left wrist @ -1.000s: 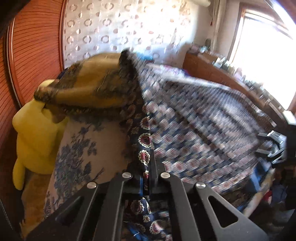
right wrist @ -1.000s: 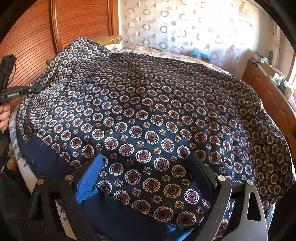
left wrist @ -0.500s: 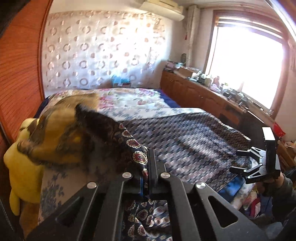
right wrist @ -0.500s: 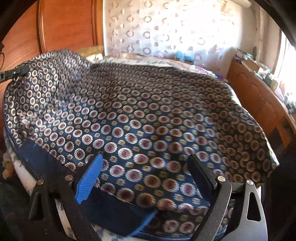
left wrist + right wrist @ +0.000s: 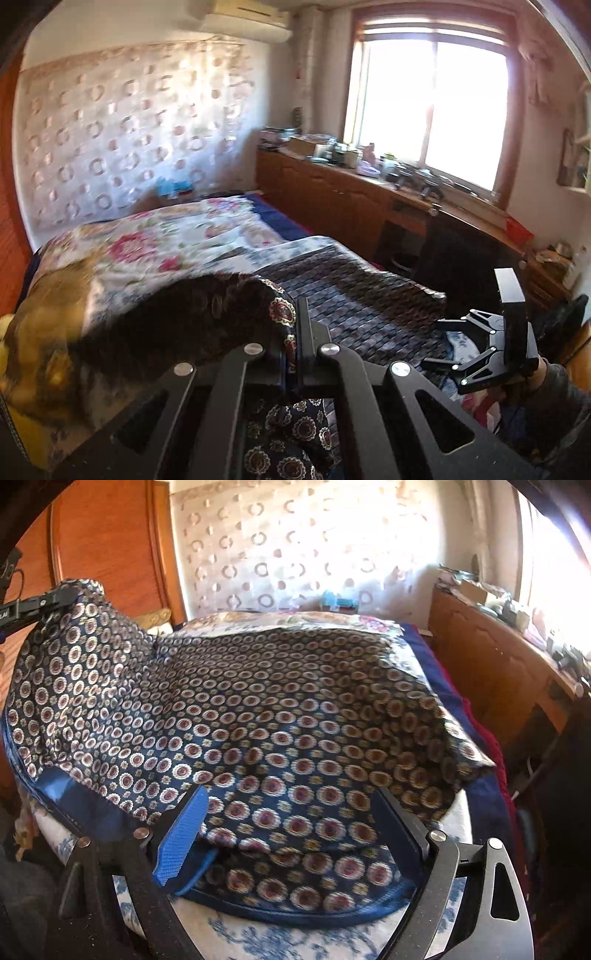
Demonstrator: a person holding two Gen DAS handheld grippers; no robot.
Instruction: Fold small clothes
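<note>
A dark blue cloth with round medallion print (image 5: 258,701) lies spread over the bed. My left gripper (image 5: 297,306) is shut on one corner of it and holds that corner up; the cloth (image 5: 354,302) hangs from the fingers and trails across the bed. In the right wrist view that gripper (image 5: 55,596) shows at the far left with the raised corner. My right gripper (image 5: 291,794) hovers over the near blue-edged hem; its jaws stand wide and are closing, with the hem between them but no pad pressing. It also shows as the right gripper (image 5: 432,341), held by a hand.
The bed carries a floral sheet (image 5: 177,236) and a yellow-brown cushion (image 5: 44,332) at its left end. A wooden sideboard (image 5: 332,192) cluttered with small items runs under the window. A wooden panel (image 5: 110,554) stands behind the bed's left end.
The left gripper has risen with the cloth's corner and swung toward the window side. The cloth has drawn back from the bed's far end. The right gripper has drifted sideways along the hem.
</note>
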